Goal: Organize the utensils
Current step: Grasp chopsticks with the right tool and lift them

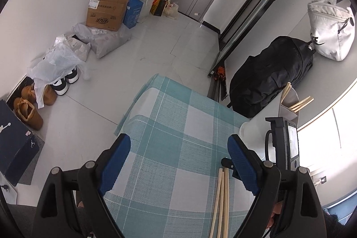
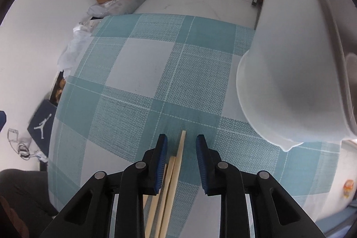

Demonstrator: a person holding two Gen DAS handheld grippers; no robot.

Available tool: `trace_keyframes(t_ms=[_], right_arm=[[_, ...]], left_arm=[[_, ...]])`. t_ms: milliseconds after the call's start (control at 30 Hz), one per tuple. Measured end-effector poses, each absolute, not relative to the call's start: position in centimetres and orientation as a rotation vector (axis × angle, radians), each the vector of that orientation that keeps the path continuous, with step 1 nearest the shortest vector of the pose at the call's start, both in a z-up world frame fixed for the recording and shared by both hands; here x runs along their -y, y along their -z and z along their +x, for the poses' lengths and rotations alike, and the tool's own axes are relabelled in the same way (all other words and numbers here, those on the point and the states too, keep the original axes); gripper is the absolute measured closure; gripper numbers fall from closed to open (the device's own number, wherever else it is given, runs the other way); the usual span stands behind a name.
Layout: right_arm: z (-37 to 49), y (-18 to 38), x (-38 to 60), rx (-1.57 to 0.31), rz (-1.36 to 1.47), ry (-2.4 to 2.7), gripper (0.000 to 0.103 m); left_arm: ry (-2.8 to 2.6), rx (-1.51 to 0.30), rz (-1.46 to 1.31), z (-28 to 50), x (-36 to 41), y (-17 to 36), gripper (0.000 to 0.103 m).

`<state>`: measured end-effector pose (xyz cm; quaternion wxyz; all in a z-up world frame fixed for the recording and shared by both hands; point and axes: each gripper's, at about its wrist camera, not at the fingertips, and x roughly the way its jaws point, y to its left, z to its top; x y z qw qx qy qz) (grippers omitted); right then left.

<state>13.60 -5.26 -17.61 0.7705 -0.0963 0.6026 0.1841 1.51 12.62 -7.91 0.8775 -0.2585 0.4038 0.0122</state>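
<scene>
Chopsticks (image 2: 176, 166) are straddled by right tongs (image 2: 181, 148), not yet pinched. Left tongs (image 1: 178, 148) are held released. Pads should be centred before the holder (image 2: 290, 81) is approached.

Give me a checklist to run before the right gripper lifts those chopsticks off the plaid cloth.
1. Are the loose chopsticks between the jaws of the right gripper: ok.
2. Pads clamped on them: not ok, a gap shows on one side.
3. Every loose stick inside the jaws: cannot tell.
4. Is the left gripper open and empty: ok.
5. Is the white holder nearby, with stored chopsticks in it: ok.
</scene>
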Motion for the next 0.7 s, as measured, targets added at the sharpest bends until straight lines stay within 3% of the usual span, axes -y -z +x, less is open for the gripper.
trace_keyframes(t_ms=[67,133,200,400,700], right_arm=[[13.5,17.6,5.1,-1.297,-0.228,-0.376,0.083],[13.4,17.6,5.3,-1.288,-0.234,-0.342,0.096],[13.6,17.6,5.8,-1.293,-0.199,-0.333,0.099],[13.5,16.4,7.6,-1.25,-0.093,-0.343,0.1],[9.9,10.5,12.9,-1.015,0.095,-0.436,0.1]], left_arm=[[-0.032,-0.85,-0.541,1.7,-12.7,8.0,0.017],[-0.038,-0.848,-0.532,1.9,-12.6,8.2,0.017],[-0.06,-0.853,-0.501,2.1,-12.4,8.3,0.017],[-0.067,-0.897,-0.449,2.3,-11.7,9.5,0.017],[0.021,-1.0,-0.318,2.5,-8.2,10.9,0.017]])
